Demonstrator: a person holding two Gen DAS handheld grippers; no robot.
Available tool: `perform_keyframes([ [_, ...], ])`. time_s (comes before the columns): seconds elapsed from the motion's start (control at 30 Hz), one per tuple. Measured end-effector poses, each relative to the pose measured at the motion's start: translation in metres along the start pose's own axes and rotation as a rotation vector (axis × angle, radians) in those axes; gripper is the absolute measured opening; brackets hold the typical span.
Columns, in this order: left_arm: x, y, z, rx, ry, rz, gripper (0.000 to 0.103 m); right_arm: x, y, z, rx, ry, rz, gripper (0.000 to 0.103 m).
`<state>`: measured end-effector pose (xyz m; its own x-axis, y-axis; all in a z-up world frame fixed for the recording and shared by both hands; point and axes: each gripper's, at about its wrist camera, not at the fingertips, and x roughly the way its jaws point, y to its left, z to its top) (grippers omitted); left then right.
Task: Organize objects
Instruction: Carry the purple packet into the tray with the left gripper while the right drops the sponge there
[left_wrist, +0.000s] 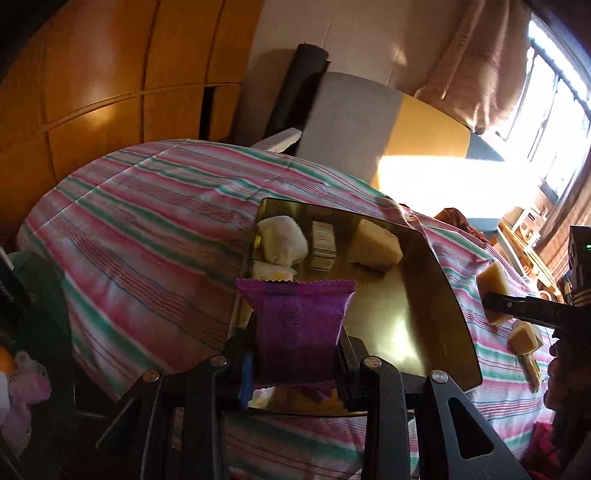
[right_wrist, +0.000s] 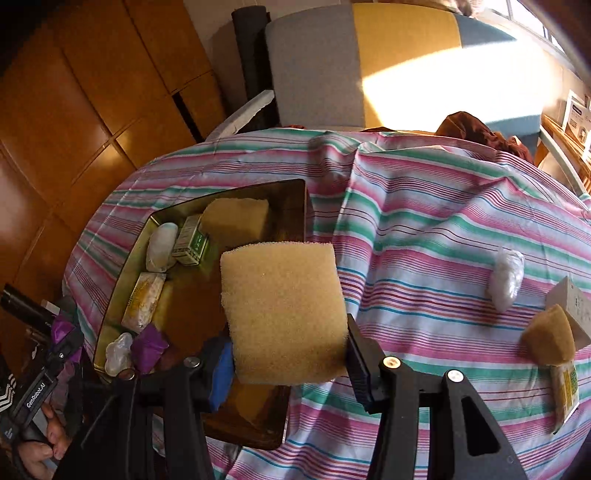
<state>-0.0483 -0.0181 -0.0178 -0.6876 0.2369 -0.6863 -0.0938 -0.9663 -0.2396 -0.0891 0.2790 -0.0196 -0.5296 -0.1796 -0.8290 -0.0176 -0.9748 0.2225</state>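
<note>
Left gripper (left_wrist: 295, 365) is pinching a purple packet (left_wrist: 297, 328) between its pads, holding it just above the near edge of the gold tin (left_wrist: 458, 302). Beyond the packet, inside the tin, sit a white pouch (left_wrist: 282, 236), a small box (left_wrist: 323, 245) and a sponge piece (left_wrist: 375, 245).

Right gripper (right_wrist: 288, 363) is clamped on a big yellow sponge (right_wrist: 282, 310), poised over the tin's right rim (right_wrist: 306, 206).

Only the right wrist view shows the striped cloth (right_wrist: 424, 229) to the right of that claw, with a clear bag (right_wrist: 506, 278), another sponge piece (right_wrist: 550, 343) and a white box (right_wrist: 570, 302). It also catches a hand (right_wrist: 40, 439) on the left gripper's handle.
</note>
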Motion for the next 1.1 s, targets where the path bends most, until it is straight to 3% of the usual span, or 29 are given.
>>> perform_keyframes([
  [0.3,-0.001,0.030,-0.008,-0.066,0.004,0.015,0.034,0.061,0.043,0.039,-0.029,0.104,-0.097,0.053],
  [0.37,-0.001,0.033,-0.009,-0.068,0.005,0.018,0.034,0.075,0.046,0.052,-0.021,0.104,-0.163,0.055],
  [0.53,0.001,0.040,-0.010,-0.072,0.014,0.031,0.034,0.097,0.041,0.076,-0.008,0.096,-0.206,0.060],
  [0.67,0.006,0.041,-0.010,-0.072,0.026,0.040,0.034,0.094,0.033,0.079,0.010,0.070,-0.193,0.069],
  [0.93,0.011,0.020,0.002,-0.017,0.023,0.014,0.034,0.064,0.016,0.065,0.056,-0.001,-0.142,0.069],
  [1.1,0.031,-0.005,0.023,0.007,0.078,-0.070,0.034,0.034,0.002,0.037,0.077,-0.043,-0.106,0.070],
])
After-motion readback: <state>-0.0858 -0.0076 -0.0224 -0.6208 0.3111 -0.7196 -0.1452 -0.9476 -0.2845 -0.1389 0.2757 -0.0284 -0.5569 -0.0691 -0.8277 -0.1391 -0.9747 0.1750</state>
